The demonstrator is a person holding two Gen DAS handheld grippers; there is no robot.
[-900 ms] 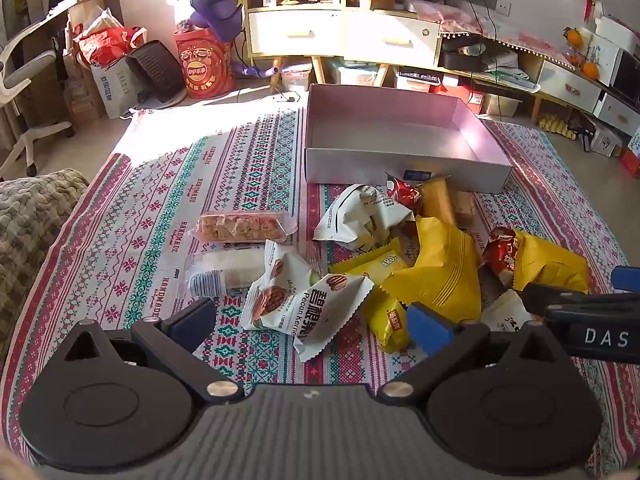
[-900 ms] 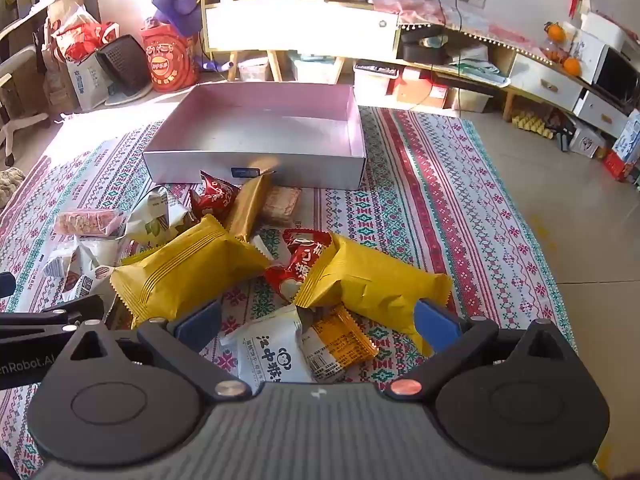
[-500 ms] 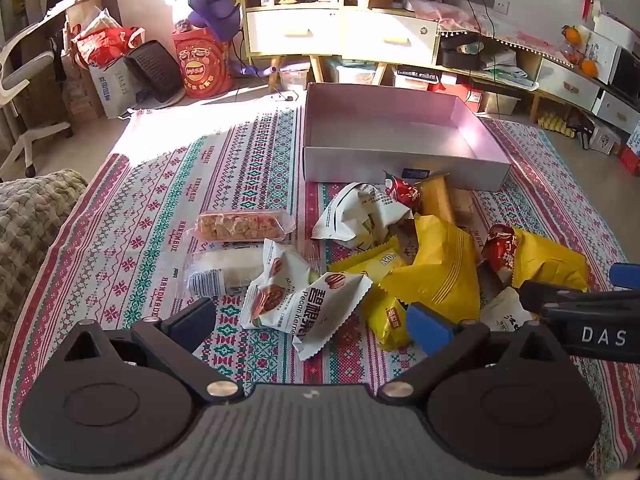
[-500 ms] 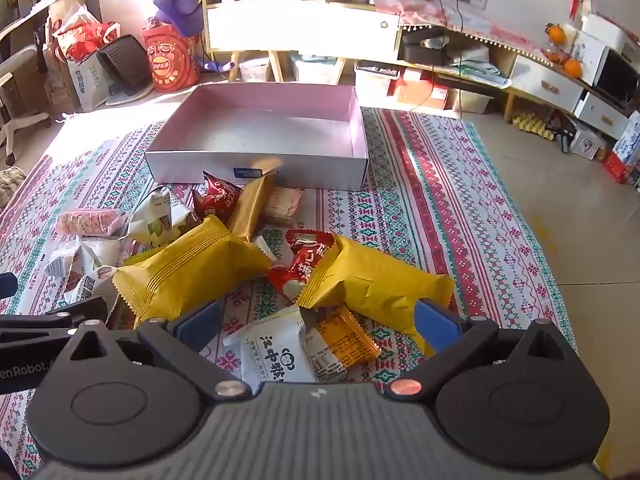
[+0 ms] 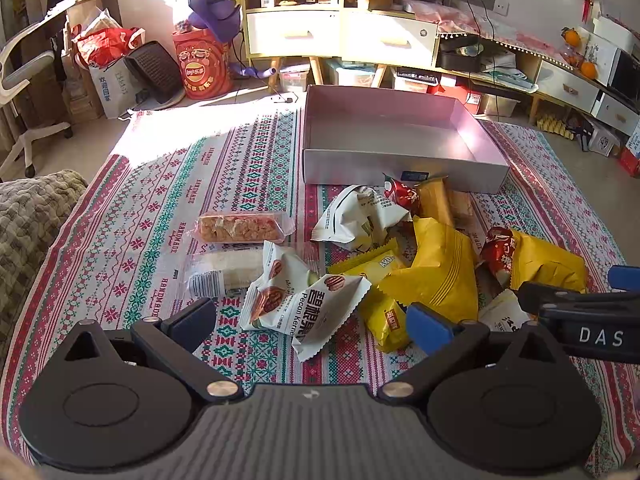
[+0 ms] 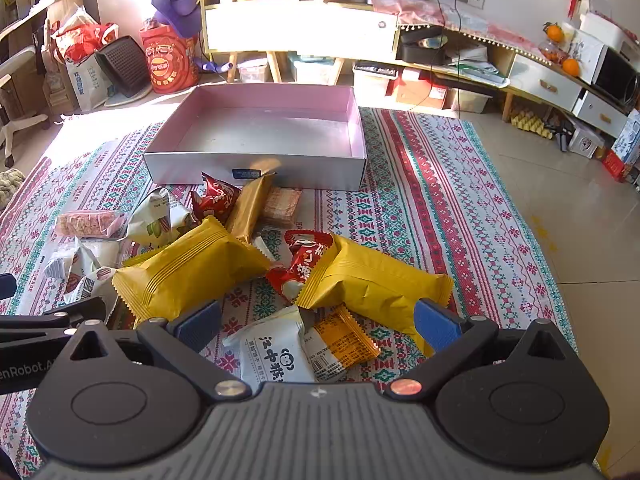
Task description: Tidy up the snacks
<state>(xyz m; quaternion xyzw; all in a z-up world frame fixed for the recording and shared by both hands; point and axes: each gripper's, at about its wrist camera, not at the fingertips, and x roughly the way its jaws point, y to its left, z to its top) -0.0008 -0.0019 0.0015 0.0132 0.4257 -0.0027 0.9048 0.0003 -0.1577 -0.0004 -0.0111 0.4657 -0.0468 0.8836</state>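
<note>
A shallow pink box (image 5: 400, 168) (image 6: 256, 168) lies empty on a patterned cloth (image 5: 160, 200). In front of it sits a heap of snack packets: two big yellow bags (image 6: 192, 268) (image 6: 376, 280), red packets (image 6: 216, 198), white pecan packets (image 5: 316, 308), a clear-wrapped bar (image 5: 240, 228) and a white monkey-print packet (image 6: 276, 352). My left gripper (image 5: 310, 320) hangs open above the pecan packets, holding nothing. My right gripper (image 6: 316, 326) is open over the white and orange packets (image 6: 340, 344), clear of them.
Low shelves and drawers (image 5: 340, 36) line the far wall, with bags and a red drum (image 5: 200, 64) at the left. A knitted cushion (image 5: 32, 216) lies at the cloth's left edge. Bare tiled floor (image 6: 560, 208) runs along the right.
Both views have shifted very slightly; the box and snacks sit a touch lower in the right wrist view. No packet has moved and both grippers stay open.
</note>
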